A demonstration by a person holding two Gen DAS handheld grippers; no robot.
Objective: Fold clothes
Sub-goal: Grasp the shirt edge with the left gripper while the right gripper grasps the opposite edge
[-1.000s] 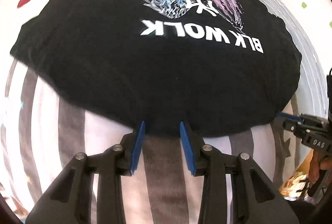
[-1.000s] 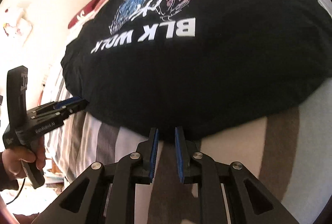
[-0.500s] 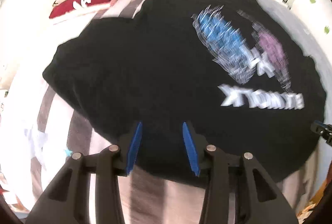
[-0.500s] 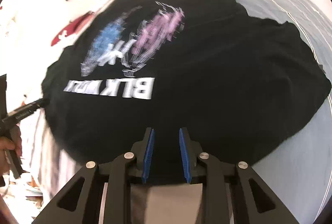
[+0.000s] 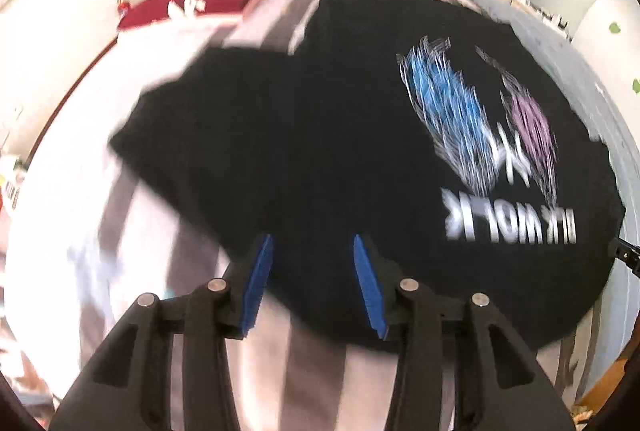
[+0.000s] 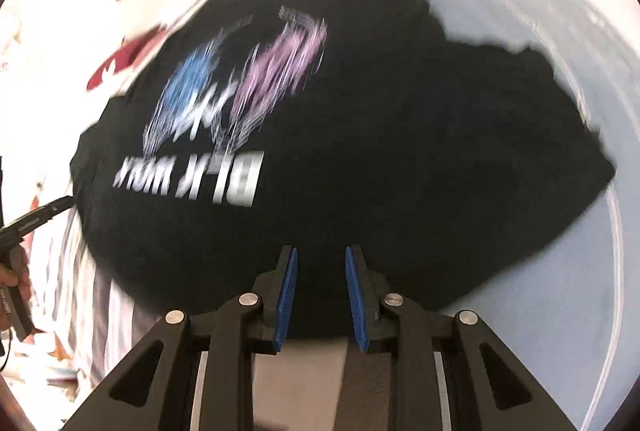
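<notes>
Hovering over one black T-shirt [image 5: 320,151] spread flat on the striped bed [image 5: 312,371], two grippers: left gripper [image 5: 310,283] fingers parted, empty; right gripper [image 6: 320,295] fingers slightly apart, holding nothing.

Black T-shirt [image 5: 320,151] on striped bed [image 5: 312,371]

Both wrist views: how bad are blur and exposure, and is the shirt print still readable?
Left wrist view: black printed T-shirt is motion-smeared, its white lettering barely legible, while the blue-padded fingers stay sharp; walls blown out. Right wrist view: heavier smear, print streaked, striped bedcover washed out; fisheye bends everything.
</notes>
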